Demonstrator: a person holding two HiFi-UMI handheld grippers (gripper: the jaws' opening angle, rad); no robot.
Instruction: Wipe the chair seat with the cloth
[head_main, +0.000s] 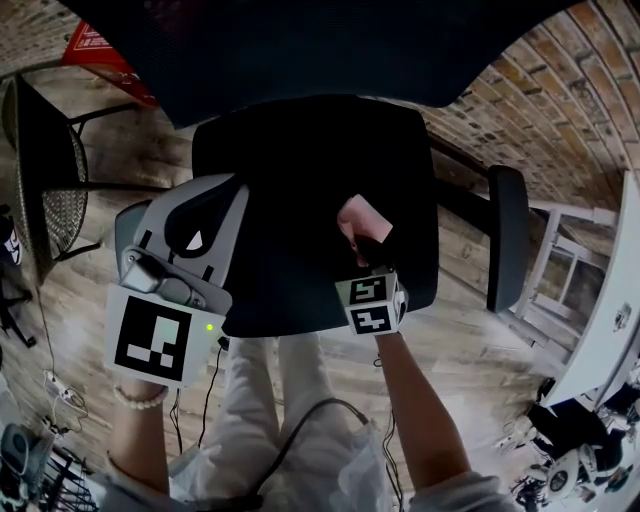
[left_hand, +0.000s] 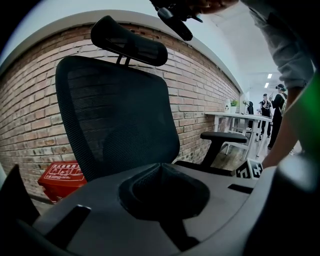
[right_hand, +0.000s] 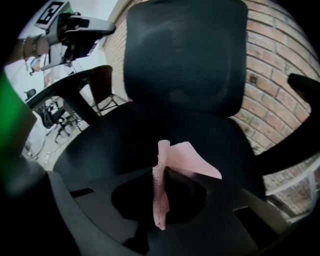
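Observation:
The black chair seat (head_main: 300, 170) fills the middle of the head view, with its mesh backrest (right_hand: 185, 55) behind it. A pink cloth (head_main: 362, 218) hangs just above the right half of the seat, and my right gripper (head_main: 365, 242) is shut on it. In the right gripper view the cloth (right_hand: 172, 160) is pinched between the jaws of the right gripper (right_hand: 161, 172), with one corner folded out to the right. My left gripper (head_main: 205, 215) hovers over the seat's left edge. It (left_hand: 162, 170) is shut with nothing in it and faces the backrest (left_hand: 115, 115).
The chair's right armrest (head_main: 507, 235) juts out beside the seat. A red box (head_main: 100, 50) stands by the brick wall at the back left. A black mesh chair (head_main: 45, 190) is at the left and a white table (head_main: 610, 320) at the right. People (left_hand: 272, 107) stand far off.

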